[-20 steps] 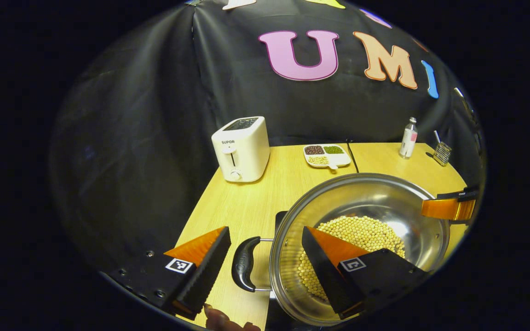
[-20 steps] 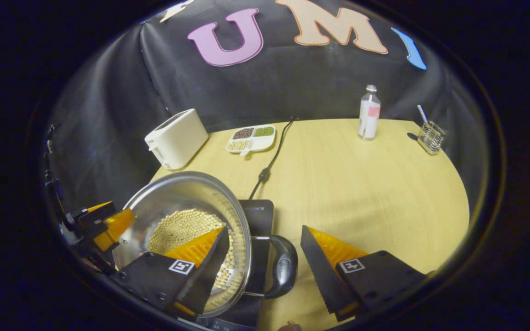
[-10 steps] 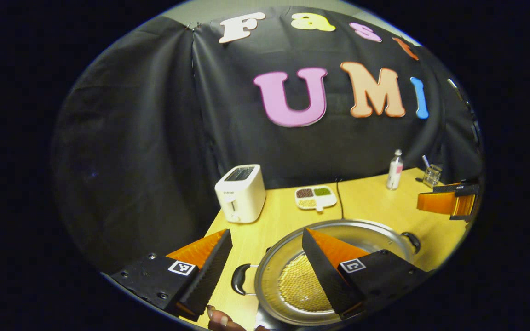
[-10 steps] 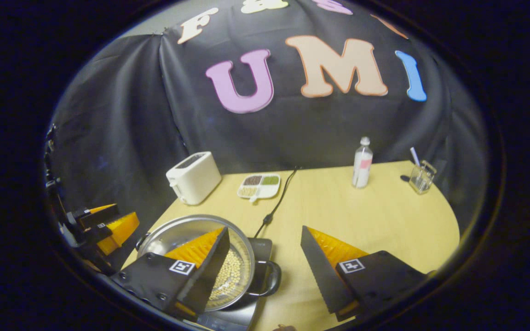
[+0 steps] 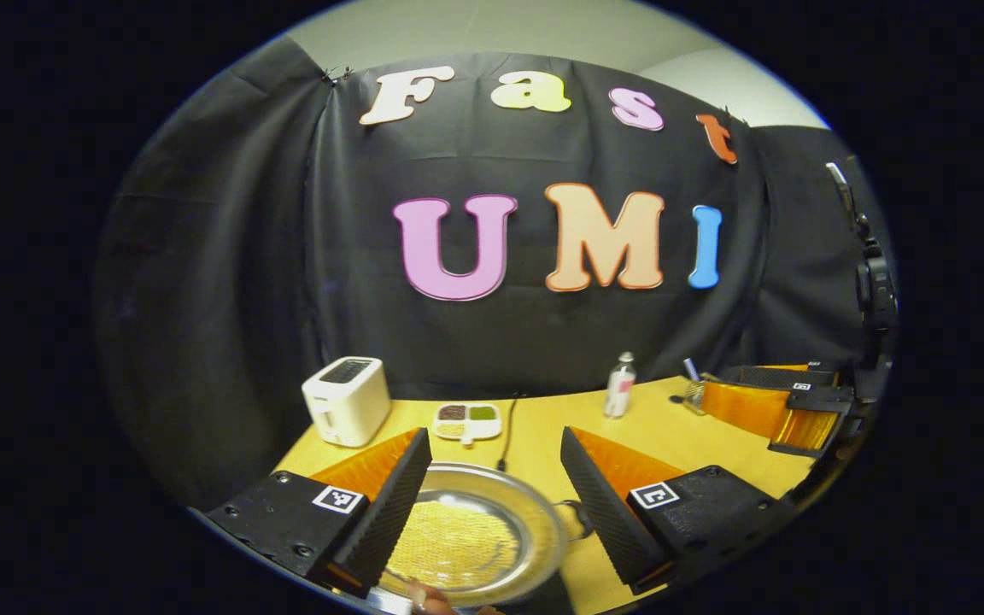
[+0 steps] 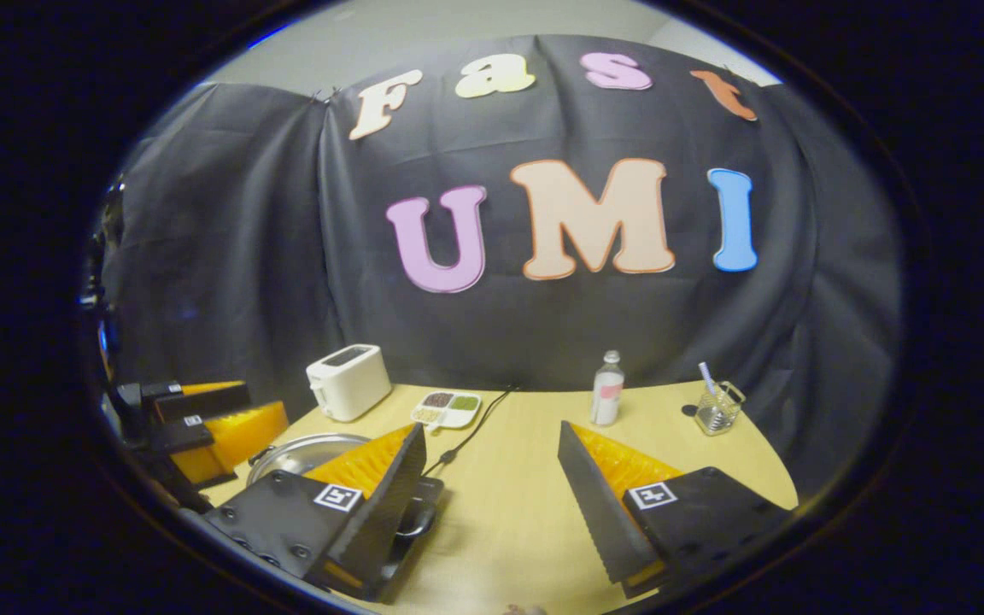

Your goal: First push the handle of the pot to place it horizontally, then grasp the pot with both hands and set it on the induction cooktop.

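The steel pot (image 5: 466,540), with soybeans in its bottom, rests on the black induction cooktop (image 6: 432,489) near the table's front. In the left gripper view one dark side handle (image 5: 576,515) points right. My left gripper (image 5: 496,512) hangs open above and behind the pot, touching nothing. In the right gripper view the pot's rim (image 6: 295,451) peeks out behind my left finger. My right gripper (image 6: 492,504) is open over bare table to the pot's right. Each gripper appears in the other's view, the right gripper (image 5: 787,410) and the left gripper (image 6: 202,423).
At the back of the wooden table (image 6: 526,478) stand a white toaster (image 5: 347,412), a divided dish of beans (image 5: 466,418), a small bottle (image 5: 620,397) and a glass holder with a straw (image 6: 717,410). The cooktop's cord (image 6: 466,436) runs toward the back wall.
Both grippers rose and drew back from the pot's handles, staying open. The pot stays on the cooktop and now looks small and low in both views.
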A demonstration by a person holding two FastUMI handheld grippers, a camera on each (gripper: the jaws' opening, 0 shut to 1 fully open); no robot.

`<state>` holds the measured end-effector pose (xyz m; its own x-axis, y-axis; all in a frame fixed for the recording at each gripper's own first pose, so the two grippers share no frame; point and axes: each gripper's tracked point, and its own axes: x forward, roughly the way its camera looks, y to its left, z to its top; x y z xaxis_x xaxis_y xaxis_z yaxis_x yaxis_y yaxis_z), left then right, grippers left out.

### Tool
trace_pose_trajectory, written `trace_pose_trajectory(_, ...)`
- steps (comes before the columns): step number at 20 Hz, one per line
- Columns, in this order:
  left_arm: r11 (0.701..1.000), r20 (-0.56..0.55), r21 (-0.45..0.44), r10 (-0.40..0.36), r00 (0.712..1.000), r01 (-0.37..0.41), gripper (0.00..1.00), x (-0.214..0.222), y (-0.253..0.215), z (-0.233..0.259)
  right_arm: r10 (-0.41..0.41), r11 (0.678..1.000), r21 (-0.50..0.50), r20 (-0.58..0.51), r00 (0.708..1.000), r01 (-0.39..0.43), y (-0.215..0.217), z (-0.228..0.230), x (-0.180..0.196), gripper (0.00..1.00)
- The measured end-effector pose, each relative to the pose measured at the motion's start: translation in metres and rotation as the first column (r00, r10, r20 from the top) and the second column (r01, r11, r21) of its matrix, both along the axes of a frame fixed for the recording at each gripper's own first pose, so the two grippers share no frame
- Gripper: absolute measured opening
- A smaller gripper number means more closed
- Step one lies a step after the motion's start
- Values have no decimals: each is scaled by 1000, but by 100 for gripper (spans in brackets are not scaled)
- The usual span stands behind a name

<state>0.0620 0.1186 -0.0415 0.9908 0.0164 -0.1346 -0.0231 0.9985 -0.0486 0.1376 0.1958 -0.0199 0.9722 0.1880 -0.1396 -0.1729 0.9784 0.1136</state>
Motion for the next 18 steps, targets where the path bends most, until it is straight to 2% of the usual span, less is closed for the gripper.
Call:
trace_pose_trajectory(1,1000,1,-25,-5,1000,5,100,-1,-16,4,-13,1000,9,10,1000,13,-20,5,0,94)
trace_pose_trajectory(2,999,3,-44,-9,1000,9,98,-2,-31,7,-27,1000,16,17,999,27,-43,11,0,99)
trace_pose_trajectory(3,998,10,-57,-3,1000,3,98,-2,-44,11,-46,999,14,25,999,46,-64,12,-2,94)
trace_pose_trajectory(6,996,15,-84,7,1000,-6,97,-2,-85,15,-56,998,13,44,997,55,-114,16,-11,97)
trace_pose_trajectory(7,996,7,-90,14,1000,-14,94,-3,-98,13,-55,998,9,36,998,54,-128,14,-13,94)
trace_pose_trajectory(9,995,5,-93,29,1000,-29,97,-5,-122,13,-57,998,-4,29,998,57,-156,8,-15,97)
trace_pose_trajectory(11,995,4,-91,33,999,-33,94,-4,-145,12,-38,999,8,16,999,38,-172,7,-19,94)
trace_pose_trajectory(12,995,1,-89,33,999,-33,97,-4,-154,12,-32,999,13,10,999,32,-179,4,-20,94)
trace_pose_trajectory(17,996,-13,-84,21,1000,-22,94,-7,-182,8,-25,999,26,-14,1000,26,-201,-5,-31,94)
trace_pose_trajectory(18,997,-11,-82,15,1000,-15,94,-8,-183,9,-28,999,24,-13,1000,28,-202,-4,-33,97)
